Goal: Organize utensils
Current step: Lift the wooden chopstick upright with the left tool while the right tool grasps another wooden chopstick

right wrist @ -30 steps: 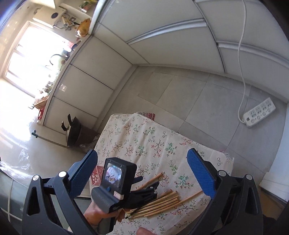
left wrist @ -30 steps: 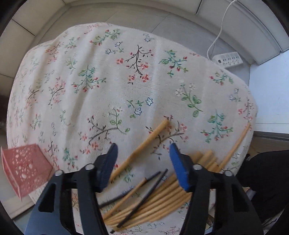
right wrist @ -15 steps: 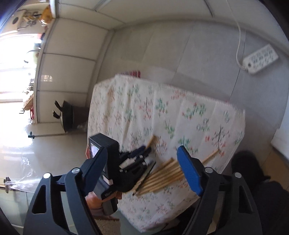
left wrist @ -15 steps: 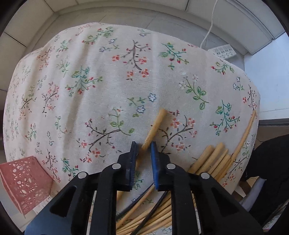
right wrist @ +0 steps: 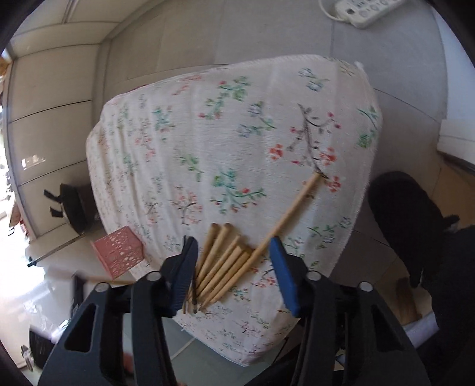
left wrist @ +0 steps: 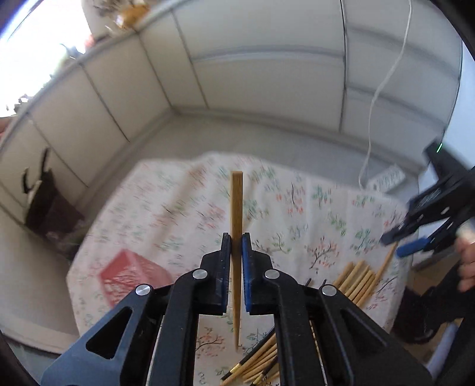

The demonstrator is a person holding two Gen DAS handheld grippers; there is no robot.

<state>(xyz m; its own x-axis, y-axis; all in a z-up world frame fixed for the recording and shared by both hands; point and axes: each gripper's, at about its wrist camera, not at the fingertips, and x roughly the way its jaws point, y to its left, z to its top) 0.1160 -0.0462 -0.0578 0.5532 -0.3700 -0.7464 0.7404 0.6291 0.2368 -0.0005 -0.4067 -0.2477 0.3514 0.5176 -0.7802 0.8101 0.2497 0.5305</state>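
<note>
My left gripper (left wrist: 237, 243) is shut on a single wooden chopstick (left wrist: 237, 202), held up above the floral tablecloth (left wrist: 184, 207). A bundle of wooden chopsticks (right wrist: 225, 261) lies near the table's near edge, with one more chopstick (right wrist: 294, 205) slanting away from it. My right gripper (right wrist: 232, 242) hovers low over that bundle. Its jaws are closing, with the sticks showing between them but no pad touching. In the left wrist view the right gripper (left wrist: 391, 246) hangs over the slanted stick's end. Black chopsticks (left wrist: 255, 365) lie at the bottom edge.
A pink perforated basket (right wrist: 117, 251) stands at the table's left corner, seen also as the basket (left wrist: 130, 274). A white power strip (right wrist: 365, 9) lies on the floor beyond. A person's dark shoe (right wrist: 406, 213) is right of the table. A black bag (right wrist: 71, 207) stands by the wall.
The left gripper shut on one wooden chopstick and raised it off the table. The right gripper came down close over the bundle and its jaws narrowed.
</note>
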